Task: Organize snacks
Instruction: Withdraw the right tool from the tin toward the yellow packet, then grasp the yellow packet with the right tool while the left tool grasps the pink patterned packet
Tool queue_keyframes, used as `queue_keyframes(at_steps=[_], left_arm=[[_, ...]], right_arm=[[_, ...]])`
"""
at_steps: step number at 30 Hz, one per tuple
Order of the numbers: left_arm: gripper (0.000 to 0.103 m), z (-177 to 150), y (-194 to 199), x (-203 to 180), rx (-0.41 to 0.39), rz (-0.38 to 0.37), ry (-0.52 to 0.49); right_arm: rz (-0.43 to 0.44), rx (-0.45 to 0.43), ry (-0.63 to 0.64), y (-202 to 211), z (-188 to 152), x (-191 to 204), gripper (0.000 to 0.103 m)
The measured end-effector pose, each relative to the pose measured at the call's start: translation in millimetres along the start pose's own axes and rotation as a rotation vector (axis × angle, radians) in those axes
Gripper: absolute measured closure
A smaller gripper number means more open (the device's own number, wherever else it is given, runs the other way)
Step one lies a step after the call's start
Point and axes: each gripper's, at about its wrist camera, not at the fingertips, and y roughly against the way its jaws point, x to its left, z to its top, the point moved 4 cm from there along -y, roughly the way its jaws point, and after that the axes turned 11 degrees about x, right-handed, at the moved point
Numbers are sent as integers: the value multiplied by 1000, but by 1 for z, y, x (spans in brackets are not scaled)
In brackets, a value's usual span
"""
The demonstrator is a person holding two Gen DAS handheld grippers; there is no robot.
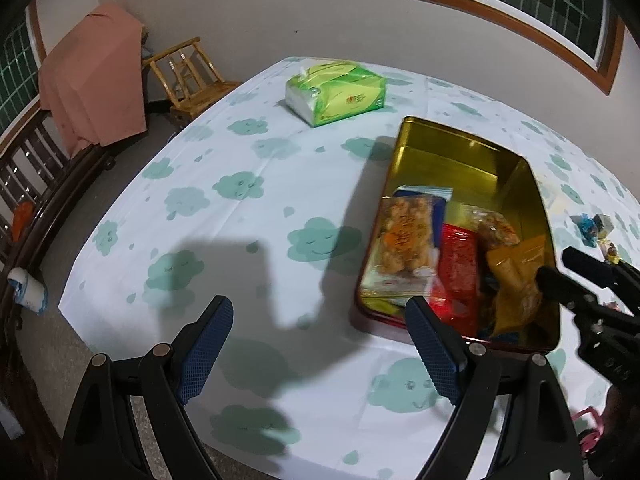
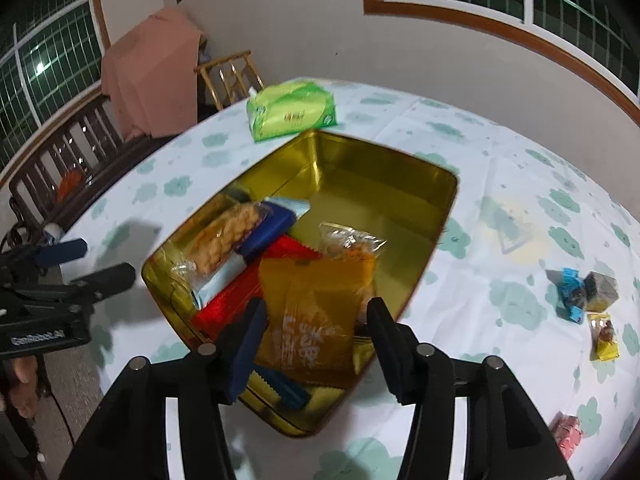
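Right wrist view gives me what the left cannot: my right gripper [image 2: 316,320] hangs over the gold tin [image 2: 360,168], jaws part open with the orange snack packet [image 2: 316,312] between them, though blur keeps me from telling whether the pads press on it. It also shows loose wrapped snacks [image 2: 592,300] on the tabletop [image 2: 500,240], well apart from the tin. From the left wrist view, my left gripper [image 1: 320,328] stands wide with nothing between its jaws, beside the tin, whose near corner its right finger hides. A green tissue pack [image 1: 336,92] lies beyond.
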Motion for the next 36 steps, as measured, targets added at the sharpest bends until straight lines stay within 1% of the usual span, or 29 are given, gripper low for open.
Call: queue_keyframes(at_steps=[2, 4, 7, 16, 19, 22, 26, 29, 33, 35, 36], left_arm=[[17, 1, 3, -8, -6, -6, -15], [17, 2, 5, -18, -11, -14, -34], [17, 3, 8, -36, -15, -29, -67], [17, 7, 19, -106, -25, -81, -194], [17, 5, 22, -132, -28, -91, -239], [17, 4, 22, -158, -27, -100, -275], [17, 1, 18, -191, -14, -115, -313], [17, -2, 13, -211, 5, -122, -342], [17, -8, 9, -240, 15, -121, -392], [17, -10, 6, -251, 17, -120, -413], [17, -12, 5, -258, 21, -121, -425]], right_arm=[[-1, -18, -16, 10, -2, -9, 50], [-11, -40, -45, 22, -8, -26, 49], [-47, -51, -84, 34, -17, -55, 50], [-208, -32, -201, 64, -53, -179, 50], [-268, -17, -218, 66, -59, -217, 50], [-304, 4, -226, 59, -61, -245, 50], [-292, 30, -222, 45, -60, -272, 50], [-260, 54, -222, 31, -59, -283, 50], [-207, 67, -213, 17, -57, -286, 50], [-192, 66, -208, 12, -56, -286, 62], [-178, 70, -206, 9, -55, -287, 71]])
